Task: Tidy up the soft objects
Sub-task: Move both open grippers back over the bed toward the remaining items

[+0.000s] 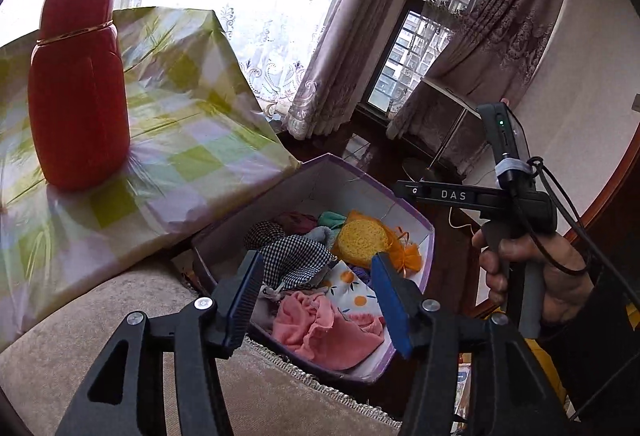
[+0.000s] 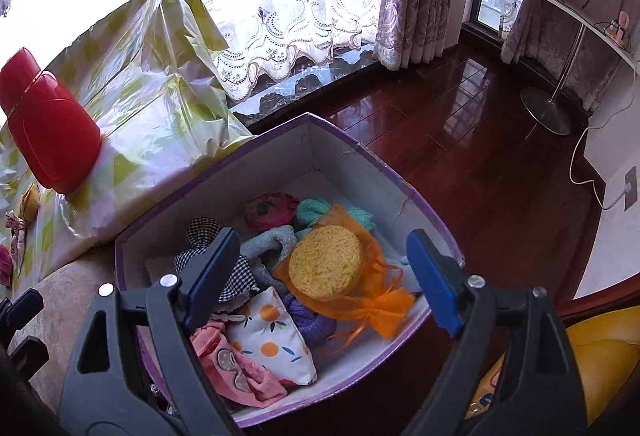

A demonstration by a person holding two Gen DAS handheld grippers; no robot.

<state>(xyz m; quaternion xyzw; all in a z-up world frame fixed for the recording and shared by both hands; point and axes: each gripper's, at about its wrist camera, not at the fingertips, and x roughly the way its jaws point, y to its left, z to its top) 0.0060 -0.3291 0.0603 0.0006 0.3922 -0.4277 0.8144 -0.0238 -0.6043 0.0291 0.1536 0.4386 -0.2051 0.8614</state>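
Note:
A purple-edged box [image 2: 348, 144] with white inside walls holds several soft things. Among them are a round yellow sponge [image 2: 326, 262] in an orange mesh bag, a black-and-white checked cloth [image 2: 200, 236], a pink cloth [image 2: 232, 360], an orange-print pouch [image 2: 272, 340], a purple fluffy piece [image 2: 310, 316] and a teal cloth [image 2: 316, 210]. My right gripper [image 2: 324, 276] hangs open over the box with the sponge between its fingers, untouched. My left gripper [image 1: 316, 300] is open above the pink cloth [image 1: 320, 328] and checked cloth [image 1: 296, 256], gripping nothing. A hand [image 1: 520, 268] holds the right gripper's handle.
A red bottle [image 1: 80, 84] stands on a table with a green-checked plastic cover [image 1: 192, 116], left of the box [image 1: 416, 220]. Beige fabric [image 1: 80, 324] lies below the table edge. Dark wooden floor [image 2: 480, 156], a metal stand base [image 2: 546, 108] and a yellow object [image 2: 600, 356] are to the right.

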